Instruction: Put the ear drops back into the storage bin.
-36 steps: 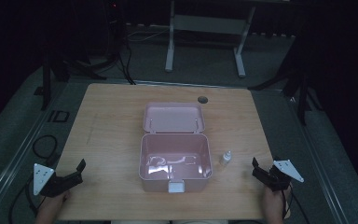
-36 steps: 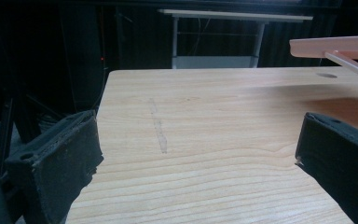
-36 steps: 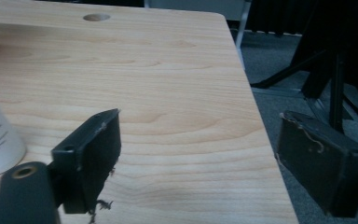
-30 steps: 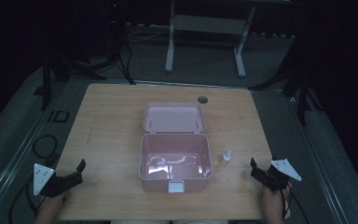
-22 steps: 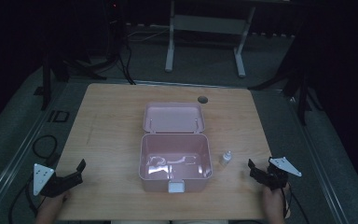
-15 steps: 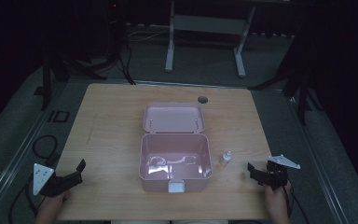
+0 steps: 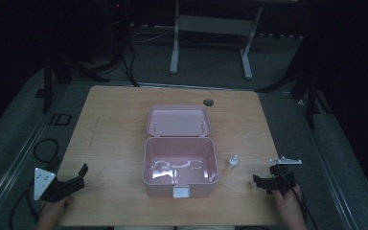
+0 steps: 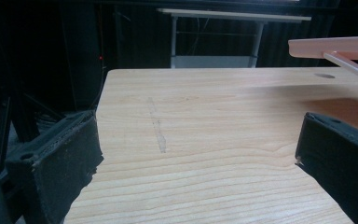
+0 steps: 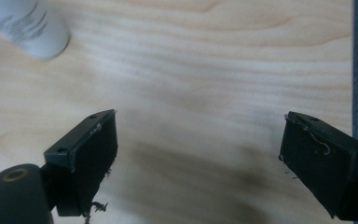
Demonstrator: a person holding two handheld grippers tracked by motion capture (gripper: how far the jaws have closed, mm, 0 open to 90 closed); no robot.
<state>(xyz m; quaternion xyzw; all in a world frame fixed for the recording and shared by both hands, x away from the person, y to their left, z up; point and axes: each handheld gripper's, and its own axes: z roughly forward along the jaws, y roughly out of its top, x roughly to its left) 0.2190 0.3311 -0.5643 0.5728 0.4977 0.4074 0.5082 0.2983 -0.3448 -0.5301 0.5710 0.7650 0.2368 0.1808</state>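
Right, nothing has been picked up yet: the small white bottle (image 7: 232, 162) stands upright on the table (image 7: 115, 129), just beside the right wall of the open pink box (image 7: 180, 165) and outside it. If the job is to get that bottle into the box, then the reach, the grasp and the drop are all left to do. The box sits mid-table toward the near edge, its lid (image 7: 178, 120) laid back toward the far edge, and something pale and hard to make out lies on its floor.

Over near the right end of the near edge, the right gripper (image 7: 262, 182) has its jaws spread wide, and there's nothing but bare wood between them. In the right gripper view the bottle (image 9: 25, 23) shows at the upper left corner, beyond the left jaw, so it's off the line of the jaws and clear of them. My read: the claw needs to swing toward the box and come forward before it can close on anything.

On the other side, the left gripper (image 7: 74, 178) rests by the near left corner, jaws also wide apart and holding nothing, well apart from the box. Its own view looks along the tabletop, with the pink lid (image 8: 335, 46) showing at the upper right.
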